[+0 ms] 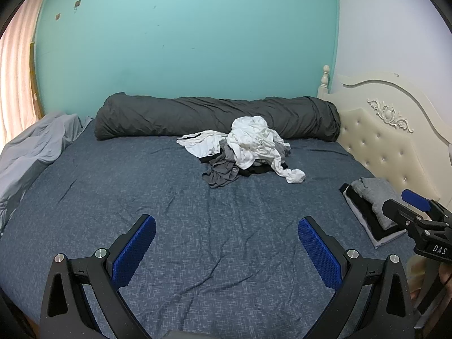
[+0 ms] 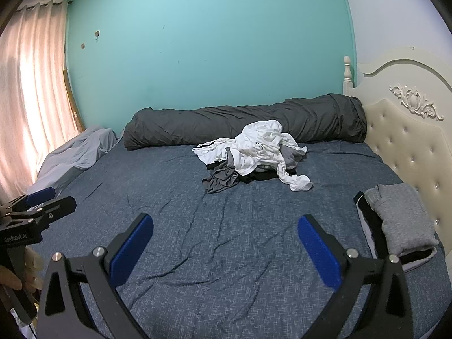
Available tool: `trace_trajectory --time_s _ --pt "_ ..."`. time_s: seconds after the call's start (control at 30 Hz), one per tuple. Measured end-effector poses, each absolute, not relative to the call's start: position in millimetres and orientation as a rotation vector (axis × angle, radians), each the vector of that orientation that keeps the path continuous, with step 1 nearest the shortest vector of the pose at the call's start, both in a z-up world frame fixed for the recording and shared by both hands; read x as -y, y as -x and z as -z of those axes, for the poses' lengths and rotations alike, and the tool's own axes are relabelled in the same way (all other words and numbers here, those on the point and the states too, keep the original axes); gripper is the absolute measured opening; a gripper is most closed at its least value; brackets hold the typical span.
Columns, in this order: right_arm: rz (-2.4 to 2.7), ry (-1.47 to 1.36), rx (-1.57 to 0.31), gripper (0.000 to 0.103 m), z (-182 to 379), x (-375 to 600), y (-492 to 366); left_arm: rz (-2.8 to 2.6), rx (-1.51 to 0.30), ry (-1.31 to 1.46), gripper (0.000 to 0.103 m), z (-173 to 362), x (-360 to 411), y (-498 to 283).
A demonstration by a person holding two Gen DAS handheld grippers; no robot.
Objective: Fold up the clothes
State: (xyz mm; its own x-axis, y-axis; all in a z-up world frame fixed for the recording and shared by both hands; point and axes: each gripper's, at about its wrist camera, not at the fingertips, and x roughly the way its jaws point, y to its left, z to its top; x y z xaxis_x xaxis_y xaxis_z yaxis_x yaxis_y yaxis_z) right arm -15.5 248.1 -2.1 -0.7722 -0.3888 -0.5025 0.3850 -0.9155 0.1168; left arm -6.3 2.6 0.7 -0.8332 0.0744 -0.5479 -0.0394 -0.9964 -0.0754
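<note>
Straight ahead of both grippers, toward the far edge of the bed (image 1: 84,197), the heap of unfolded clothes (image 1: 245,152) is seen lying just in front of the rolled dark duvet (image 1: 214,118). The heap is spread roughly crosswise, parallel to that roll, with a white sleeve (image 1: 293,175) trailing toward the headboard (image 1: 381,141) side. Both tools are held well short of it: the left gripper (image 1: 226,243) and the right gripper (image 2: 225,241) are each spread wide and empty. Neither is clearly nearer (the heap sits about centred in both views), though the sleeve is judged handier for the right. One heap is counted, holding at least three garments (white, grey, black); one folded stack (image 2: 395,220) is set at the headboard edge.
</note>
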Motion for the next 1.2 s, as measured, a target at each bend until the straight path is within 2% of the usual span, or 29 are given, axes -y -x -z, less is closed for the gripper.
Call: trace_trajectory --time_s 0.67,1.2 --pt "2.627 -0.826 0.053 0.103 32.1 -258.9 48.5 -2.975 0.081 0.913 0.103 26.2 2.7 33.2" --pt "2.556 -0.92 0.06 0.103 100.8 -229.9 183.7 -2.946 0.237 1.07 0.103 106.8 19.1 162.0"
